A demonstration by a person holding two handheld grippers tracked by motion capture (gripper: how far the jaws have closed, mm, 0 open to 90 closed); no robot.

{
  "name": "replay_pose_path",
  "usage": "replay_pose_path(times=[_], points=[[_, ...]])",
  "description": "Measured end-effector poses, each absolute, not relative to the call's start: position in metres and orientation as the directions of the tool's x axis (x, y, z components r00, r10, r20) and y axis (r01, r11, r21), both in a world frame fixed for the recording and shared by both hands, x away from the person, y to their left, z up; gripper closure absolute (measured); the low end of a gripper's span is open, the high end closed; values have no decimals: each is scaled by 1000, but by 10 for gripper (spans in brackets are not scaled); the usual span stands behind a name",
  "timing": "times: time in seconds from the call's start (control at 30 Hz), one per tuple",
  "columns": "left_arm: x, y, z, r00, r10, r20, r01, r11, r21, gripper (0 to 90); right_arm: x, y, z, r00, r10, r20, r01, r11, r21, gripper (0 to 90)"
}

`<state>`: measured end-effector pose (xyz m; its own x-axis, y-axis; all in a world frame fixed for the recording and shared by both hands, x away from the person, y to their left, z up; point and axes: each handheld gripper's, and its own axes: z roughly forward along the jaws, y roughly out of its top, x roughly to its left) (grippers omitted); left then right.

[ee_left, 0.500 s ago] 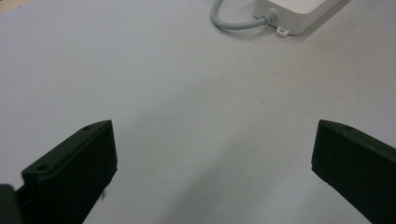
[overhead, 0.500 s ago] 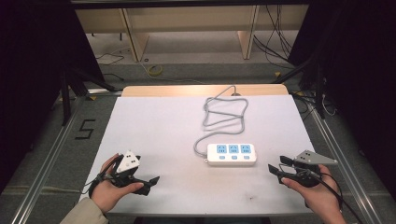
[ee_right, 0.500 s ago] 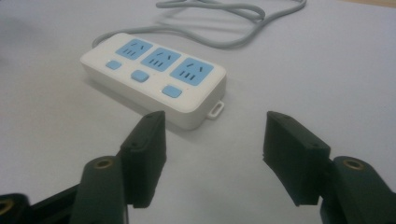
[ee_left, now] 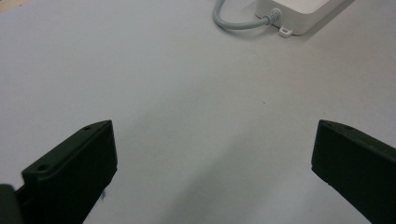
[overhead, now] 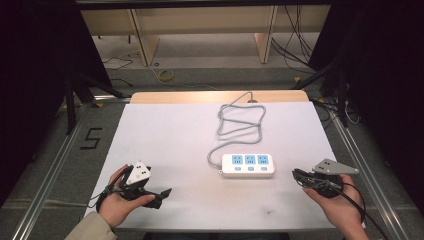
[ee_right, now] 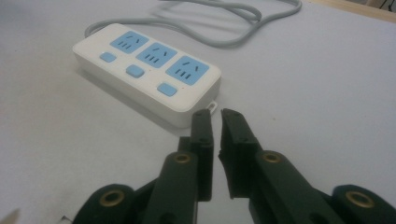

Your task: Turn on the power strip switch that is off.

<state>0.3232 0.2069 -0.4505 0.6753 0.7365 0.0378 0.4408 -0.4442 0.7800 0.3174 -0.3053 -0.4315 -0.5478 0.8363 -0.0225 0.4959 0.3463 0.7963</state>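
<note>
The right gripper (overhead: 298, 176), black and two-jawed, is clenched on nothing; in the right gripper view (ee_right: 215, 114) its tips point at the near end of the power strip. The left gripper (overhead: 162, 192) rests with jaws spread wide over bare surface (ee_left: 212, 149). Both sit low on a pale grey matte table (overhead: 170, 140) with a wooden far edge, amid a dark room with cables on the floor. The white rectangular plastic power strip (overhead: 248, 165) lies flat between them, nearer the right, with three blue sockets, three blue buttons. Its grey cable (overhead: 240, 120) loops toward the table's far edge.
</note>
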Motion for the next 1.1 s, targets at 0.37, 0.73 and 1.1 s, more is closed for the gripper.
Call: replay_pose_path(times=[0.37,0.73,1.1], points=[[323,206,-451,674,738,42,442,-448,777,0,324,-299,-427,-559,828,-32,498,366,786,900],[324,204,-451,677,735,45,439,-453,776,0,333,-291,-425,-580,814,-24,503,382,775,900],[324,203,-451,679,733,45,440,-456,774,0,337,-287,-424,-589,808,-9,516,384,766,900]])
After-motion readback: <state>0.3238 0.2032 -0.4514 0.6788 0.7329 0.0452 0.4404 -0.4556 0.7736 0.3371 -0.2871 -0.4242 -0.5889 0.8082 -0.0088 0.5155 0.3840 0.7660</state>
